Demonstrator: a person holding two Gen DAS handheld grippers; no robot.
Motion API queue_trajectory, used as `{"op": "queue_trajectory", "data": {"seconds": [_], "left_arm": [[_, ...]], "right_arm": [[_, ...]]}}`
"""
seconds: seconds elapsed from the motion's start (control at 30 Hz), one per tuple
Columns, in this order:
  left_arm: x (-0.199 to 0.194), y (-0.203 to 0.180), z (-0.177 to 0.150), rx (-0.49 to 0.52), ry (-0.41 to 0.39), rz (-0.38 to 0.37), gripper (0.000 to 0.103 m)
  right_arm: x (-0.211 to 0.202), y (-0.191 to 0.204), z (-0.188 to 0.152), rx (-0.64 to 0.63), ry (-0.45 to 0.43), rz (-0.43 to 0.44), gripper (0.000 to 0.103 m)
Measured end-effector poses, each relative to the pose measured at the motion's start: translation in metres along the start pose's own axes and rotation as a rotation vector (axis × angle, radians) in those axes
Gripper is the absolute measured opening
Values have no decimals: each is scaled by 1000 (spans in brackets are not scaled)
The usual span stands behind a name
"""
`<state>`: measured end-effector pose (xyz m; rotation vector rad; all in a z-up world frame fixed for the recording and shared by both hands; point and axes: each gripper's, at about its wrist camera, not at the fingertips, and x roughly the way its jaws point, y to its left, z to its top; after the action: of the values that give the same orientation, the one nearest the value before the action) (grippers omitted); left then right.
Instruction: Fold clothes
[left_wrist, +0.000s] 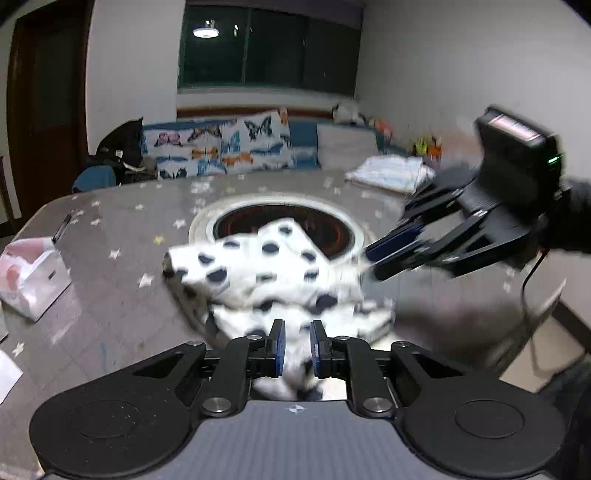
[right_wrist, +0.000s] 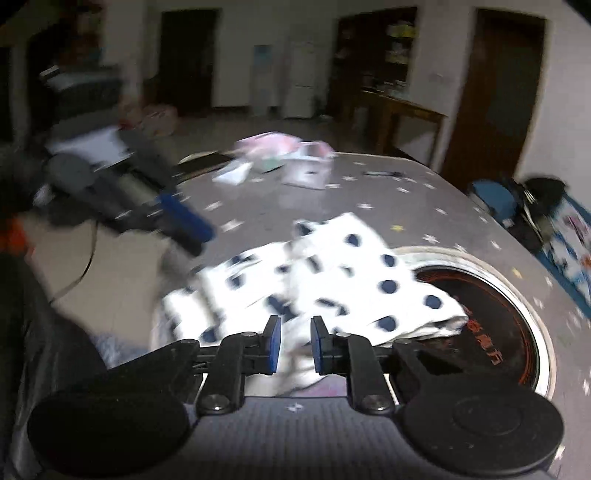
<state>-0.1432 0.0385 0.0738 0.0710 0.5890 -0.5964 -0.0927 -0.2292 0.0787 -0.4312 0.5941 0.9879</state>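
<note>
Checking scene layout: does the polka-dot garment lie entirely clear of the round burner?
No, the polka-dot garment overlaps the round burner.

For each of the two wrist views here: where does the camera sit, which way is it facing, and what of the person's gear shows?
Left wrist: sits on the left gripper, facing the window wall and butterfly cushions; its fingers flank the polka-dot garment, with the right gripper entering from the right.
Right wrist: sits on the right gripper, facing the doors and a white fridge; the blurred left gripper shows at left.
Shared: the garment, the star-patterned table and its round burner.
</note>
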Motion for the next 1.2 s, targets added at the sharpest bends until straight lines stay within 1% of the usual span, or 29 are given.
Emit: {"op": "queue_trajectory", "data": {"seconds": [0.07,0.13,0.17,0.27,0.33,0.4,0.47,0.53,0.57,0.6,0.77,0.87,0.97,1.03,1.07,1.2], "left_arm": [[11,-2,2,-11,-2,-16,16],[24,-5,1,-16,15,-34,16],[29,-6,0,-18,26,-45,16],[38,-8,-8,-23,65,-72,16],[39,-9,-12,-27,80,-78,16],[37,-8,-15,-37,79,-77,22],[31,-5,-15,-46,66,-60,27],[24,-1,-14,-54,50,-36,29],[21,3,-14,-61,41,-20,30],[18,6,-13,-69,33,-2,33],[1,24,-11,-104,-11,95,37],[-6,32,-8,-119,-37,127,38],[-7,32,-6,-110,-44,115,38],[-5,30,-6,-101,-43,101,38],[-3,28,-6,-93,-37,90,38],[8,22,-9,-84,-4,51,38]], "right_arm": [[13,-11,1,69,10,17,16],[26,-21,2,138,21,34,19],[33,-26,3,173,26,42,21],[52,-42,5,277,42,67,35],[65,-53,6,346,52,84,36],[77,-61,7,401,61,100,37],[71,-50,8,345,56,108,35],[66,-39,9,288,51,116,22],[64,-33,9,260,49,120,19],[61,-28,9,232,46,123,19],[48,0,11,91,34,143,19],[40,17,12,6,27,154,21],[32,33,13,-79,20,165,22],[27,43,13,-126,16,167,29],[24,40,12,-113,17,151,32],[16,32,7,-69,31,89,32]]}}
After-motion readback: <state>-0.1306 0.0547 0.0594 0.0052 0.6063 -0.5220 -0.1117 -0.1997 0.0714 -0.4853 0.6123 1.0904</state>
